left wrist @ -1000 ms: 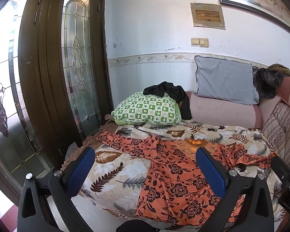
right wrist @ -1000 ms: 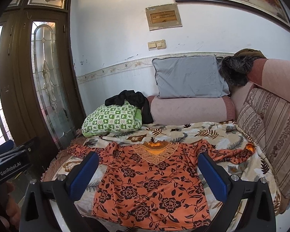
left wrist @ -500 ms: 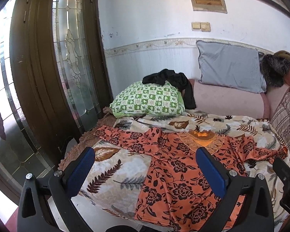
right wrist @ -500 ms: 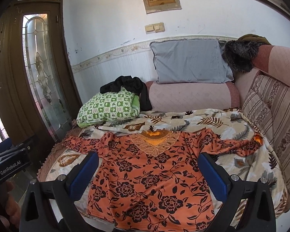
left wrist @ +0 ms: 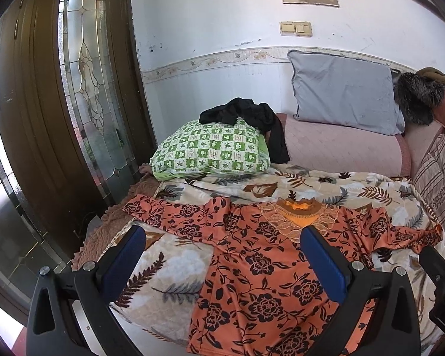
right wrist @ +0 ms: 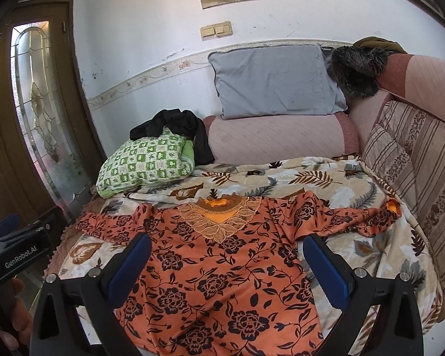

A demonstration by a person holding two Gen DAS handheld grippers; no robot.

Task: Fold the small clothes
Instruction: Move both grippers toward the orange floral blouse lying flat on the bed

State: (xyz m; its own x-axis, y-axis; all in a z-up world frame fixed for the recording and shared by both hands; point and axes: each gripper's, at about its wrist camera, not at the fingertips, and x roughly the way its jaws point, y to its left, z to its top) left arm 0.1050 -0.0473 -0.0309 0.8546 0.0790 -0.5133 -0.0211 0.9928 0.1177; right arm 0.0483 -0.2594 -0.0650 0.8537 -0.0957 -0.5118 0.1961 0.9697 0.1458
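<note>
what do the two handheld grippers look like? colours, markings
Both match. The left gripper and right gripper each have a black plastic frame, silver screws at the finger joints and two flat blue ribbed pads. In the right wrist view, the left unit's black body carries white GenRobot.AI lettering. No cables or sleeves visible.

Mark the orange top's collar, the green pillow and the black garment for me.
Collar point(right wrist: 219, 215): right wrist view, on the lace neckline of the orange top.
Green pillow point(right wrist: 145, 163): right wrist view, middle of its checked face.
Black garment point(left wrist: 246, 114): left wrist view, on the bunched part atop the pillow.
</note>
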